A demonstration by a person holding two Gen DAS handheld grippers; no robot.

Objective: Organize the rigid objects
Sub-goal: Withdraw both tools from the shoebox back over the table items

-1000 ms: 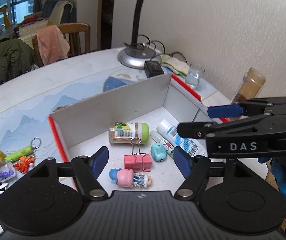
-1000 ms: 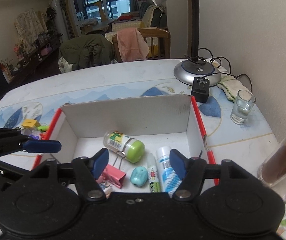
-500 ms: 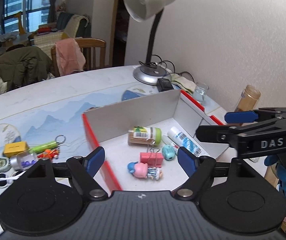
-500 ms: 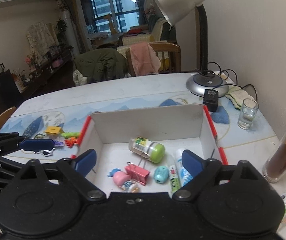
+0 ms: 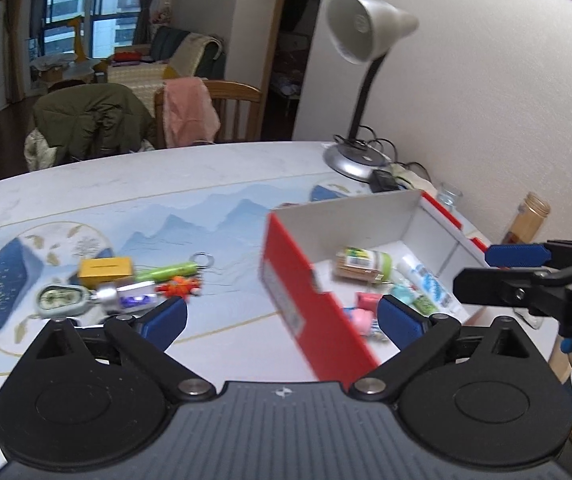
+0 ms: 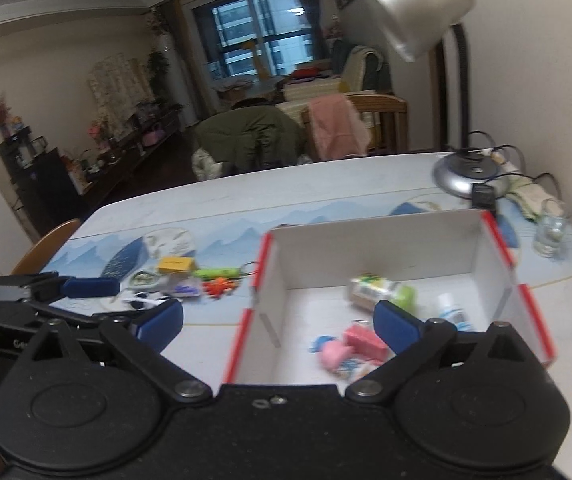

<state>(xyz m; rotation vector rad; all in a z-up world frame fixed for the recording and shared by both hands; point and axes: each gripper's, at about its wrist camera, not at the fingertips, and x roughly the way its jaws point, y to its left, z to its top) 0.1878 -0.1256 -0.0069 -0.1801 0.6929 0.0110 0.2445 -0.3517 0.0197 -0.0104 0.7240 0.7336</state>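
A red-and-white cardboard box (image 5: 305,288) (image 6: 365,236) lies open on the table. Inside it are a green-capped bottle (image 5: 361,264) (image 6: 381,290), a white tube (image 5: 425,280), a pink binder clip (image 6: 365,340) and a pink toy figure (image 6: 333,354). Left of the box lie a yellow block (image 5: 105,269) (image 6: 176,265), a green keychain tube (image 5: 172,270), an orange toy (image 5: 180,286) and a small oval tin (image 5: 62,300). My left gripper (image 5: 282,320) is open and empty, above the box's left wall. My right gripper (image 6: 278,320) is open and empty, above the box's front.
A silver desk lamp (image 5: 365,40) (image 6: 417,16) stands at the back right beside a black adapter (image 6: 483,192) and a glass (image 6: 549,232). A brown jar (image 5: 525,220) stands by the wall. Chairs with clothing (image 5: 98,124) are behind the table.
Both grippers have pulled back and up from the box and swung left. The loose items left of the box have come into fuller view. Both stay open.
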